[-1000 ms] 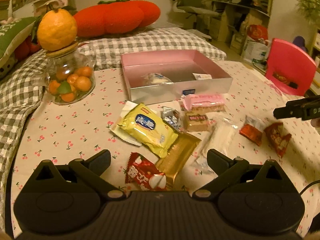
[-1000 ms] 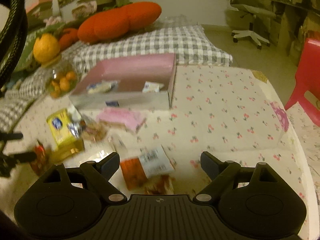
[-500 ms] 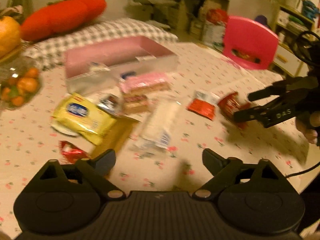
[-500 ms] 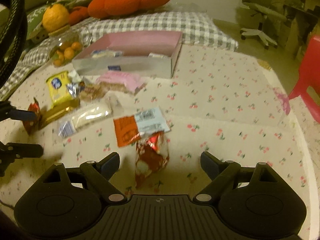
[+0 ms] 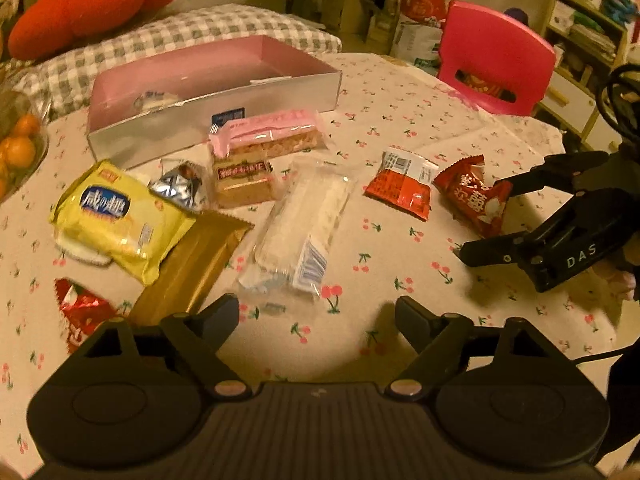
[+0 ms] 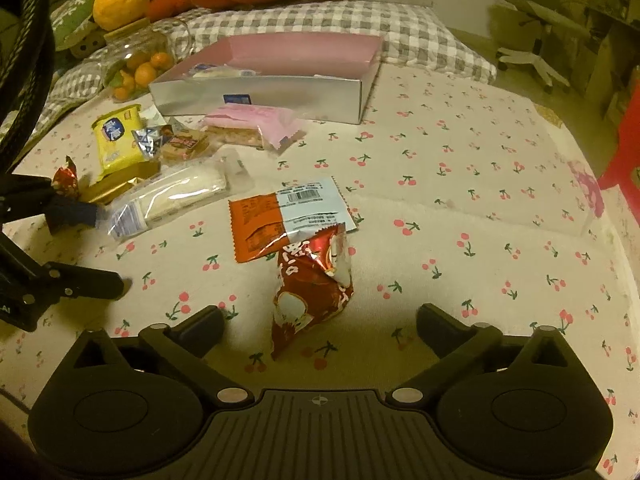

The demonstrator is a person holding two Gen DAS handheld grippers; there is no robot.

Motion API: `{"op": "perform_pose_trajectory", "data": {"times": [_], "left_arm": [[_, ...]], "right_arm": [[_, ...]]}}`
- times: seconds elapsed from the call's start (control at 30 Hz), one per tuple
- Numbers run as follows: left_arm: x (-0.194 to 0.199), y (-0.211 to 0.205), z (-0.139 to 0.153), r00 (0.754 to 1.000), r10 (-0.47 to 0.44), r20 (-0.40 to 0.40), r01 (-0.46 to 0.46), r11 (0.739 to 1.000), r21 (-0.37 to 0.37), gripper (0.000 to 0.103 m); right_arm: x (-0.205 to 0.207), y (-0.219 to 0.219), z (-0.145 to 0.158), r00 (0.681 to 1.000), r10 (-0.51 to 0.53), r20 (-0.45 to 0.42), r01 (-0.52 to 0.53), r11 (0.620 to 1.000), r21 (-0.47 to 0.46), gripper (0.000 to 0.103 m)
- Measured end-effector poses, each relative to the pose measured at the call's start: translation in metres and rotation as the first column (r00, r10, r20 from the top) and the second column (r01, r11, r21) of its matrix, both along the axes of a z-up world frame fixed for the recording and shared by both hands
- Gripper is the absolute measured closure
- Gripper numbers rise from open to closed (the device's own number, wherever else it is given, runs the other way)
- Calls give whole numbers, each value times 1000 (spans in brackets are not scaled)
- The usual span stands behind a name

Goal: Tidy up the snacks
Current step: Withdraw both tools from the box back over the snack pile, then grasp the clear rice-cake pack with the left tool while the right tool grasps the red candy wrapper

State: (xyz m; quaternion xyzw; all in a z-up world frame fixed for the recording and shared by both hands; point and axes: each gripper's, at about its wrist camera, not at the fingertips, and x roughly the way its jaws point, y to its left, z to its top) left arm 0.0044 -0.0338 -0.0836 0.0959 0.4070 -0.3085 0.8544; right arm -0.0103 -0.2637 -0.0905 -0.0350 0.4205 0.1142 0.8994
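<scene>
Both tools have swung closer to the snacks. Right tool (image 6: 318,322) now straddles the red strawberry-print packet (image 6: 314,286), jaws wide apart, not touching it. An orange-and-white packet (image 6: 286,216) overlaps its far end. Left tool (image 5: 318,314), gaping and empty, hovers before the clear white-bar wrapper (image 5: 300,226); the pink box (image 5: 208,96) stands toward the worktop's far edge.

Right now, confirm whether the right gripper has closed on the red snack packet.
No, the right gripper is open, and the red snack packet lies loose between its fingers.
</scene>
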Motion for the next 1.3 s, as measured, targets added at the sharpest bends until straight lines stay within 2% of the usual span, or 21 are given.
{"op": "perform_pose_trajectory", "data": {"times": [0.23, 0.37, 0.5, 0.63, 0.87, 1.0, 1.07, 1.13, 1.27, 1.3], "left_arm": [[9, -6, -3, 999, -6, 41, 6, 1000, -10, 14], [14, -7, -1, 999, -1, 44, 2, 1000, -30, 23], [20, -8, 0, 999, 2, 39, 0, 999, -34, 25], [22, -13, 6, 999, -13, 45, 14, 1000, -7, 29], [21, -22, 24, 990, -86, 108, 82, 996, 40, 31], [27, -31, 28, 987, -132, 95, 120, 985, 122, 31], [30, -35, 27, 986, -148, 82, 131, 974, 182, 31], [32, -38, 27, 983, -165, 83, 144, 965, 218, 31], [36, -43, 31, 980, -170, 107, 144, 966, 215, 31], [37, -45, 32, 979, -169, 112, 143, 968, 207, 31]], "right_arm": [[-2, -1, -2, 999, 10, 38, -10, 1000, 7, 0], [-1, 0, -1, 999, 12, 36, -13, 1000, 7, 0], [0, -1, 1, 999, 12, 37, -12, 1000, 7, 1], [-1, -1, 5, 999, 12, 49, -13, 1000, 18, 5], [-2, 5, 10, 997, 45, 60, -46, 999, 25, 11], [-2, 7, 11, 997, 52, 60, -53, 998, 20, 14], [-1, 6, 12, 997, 49, 53, -50, 999, 20, 22], [1, 4, 12, 998, 43, 36, -43, 999, 24, 34], [4, 0, 12, 999, 37, 22, -38, 999, 38, 50], [5, 0, 13, 999, 36, 21, -37, 999, 39, 57]]}}
